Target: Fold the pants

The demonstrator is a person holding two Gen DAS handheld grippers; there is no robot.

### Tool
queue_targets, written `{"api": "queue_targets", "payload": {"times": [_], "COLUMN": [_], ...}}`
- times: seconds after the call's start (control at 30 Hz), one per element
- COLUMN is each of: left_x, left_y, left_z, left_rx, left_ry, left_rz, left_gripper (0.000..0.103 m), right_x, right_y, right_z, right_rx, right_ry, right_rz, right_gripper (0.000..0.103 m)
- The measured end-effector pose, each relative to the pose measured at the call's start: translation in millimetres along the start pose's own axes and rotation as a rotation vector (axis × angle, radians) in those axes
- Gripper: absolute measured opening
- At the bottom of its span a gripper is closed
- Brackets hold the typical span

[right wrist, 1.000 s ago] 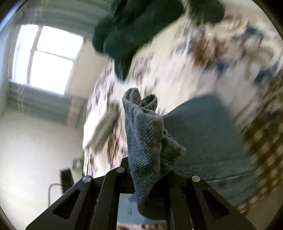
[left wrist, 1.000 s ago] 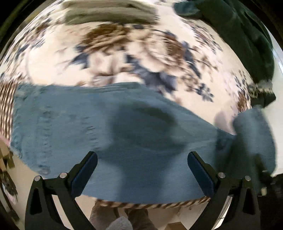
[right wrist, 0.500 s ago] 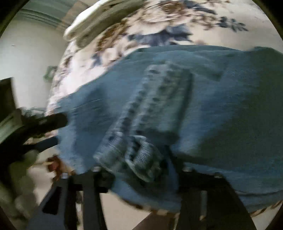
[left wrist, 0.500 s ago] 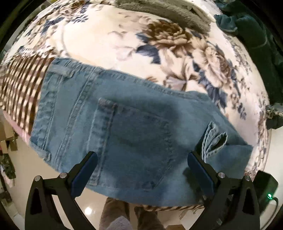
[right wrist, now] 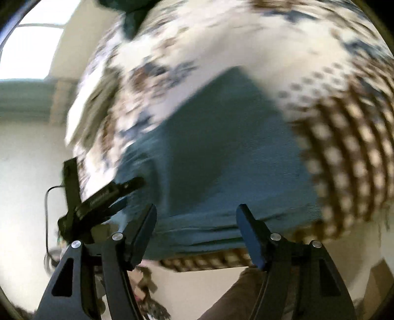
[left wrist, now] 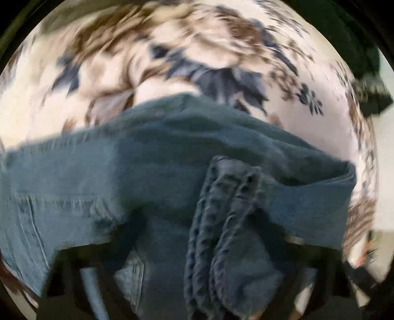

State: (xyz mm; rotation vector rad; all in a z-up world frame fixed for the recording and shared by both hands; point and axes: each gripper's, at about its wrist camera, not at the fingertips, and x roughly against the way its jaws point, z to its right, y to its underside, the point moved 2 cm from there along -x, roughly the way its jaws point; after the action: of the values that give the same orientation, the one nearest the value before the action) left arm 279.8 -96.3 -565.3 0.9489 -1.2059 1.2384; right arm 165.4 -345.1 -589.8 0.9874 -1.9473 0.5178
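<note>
The blue denim pants (left wrist: 172,157) lie folded on a floral blanket (left wrist: 221,49). In the left wrist view a bunched hem (left wrist: 221,221) of the pants lies right over the camera's front and hides most of my left gripper (left wrist: 197,248); its jaws are blurred and covered by denim. In the right wrist view the folded pants (right wrist: 216,152) lie near the bed's edge. My right gripper (right wrist: 197,219) is open and empty just in front of their near edge. The left gripper's body (right wrist: 98,199) shows at the pants' left side.
A dark green garment (left wrist: 369,81) lies at the blanket's far right, also showing in the right wrist view (right wrist: 133,14). A brown checked border (right wrist: 349,157) runs along the bed edge. A window (right wrist: 29,51) and pale wall are at left. The person's legs (right wrist: 236,293) stand below.
My right gripper has let go of the pant hem and opened, pulling back from the pants. My left gripper has pushed into the denim, which now covers its jaws.
</note>
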Motion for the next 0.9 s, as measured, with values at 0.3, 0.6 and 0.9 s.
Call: {"api": "queue_targets", "payload": {"times": [0.3, 0.6, 0.9], "left_x": [37, 24, 82], "left_y": [26, 38, 52], "left_z": [-38, -73, -54], "left_rx": [0.056, 0.247, 0.217], "left_ry": [0.045, 0.208, 0.121], "left_rz": [0.123, 0.056, 0.119], "left_gripper": [0.008, 0.013, 0.039], "right_x": [-8, -46, -6], "right_y": [-9, 0, -16], "right_z": [27, 35, 19], "right_rx": [0.028, 0.238, 0.176], "right_ry": [0.168, 0.488, 0.262], "right_rz": [0.052, -0.190, -0.120], "right_gripper": [0.069, 0.066, 0.065]}}
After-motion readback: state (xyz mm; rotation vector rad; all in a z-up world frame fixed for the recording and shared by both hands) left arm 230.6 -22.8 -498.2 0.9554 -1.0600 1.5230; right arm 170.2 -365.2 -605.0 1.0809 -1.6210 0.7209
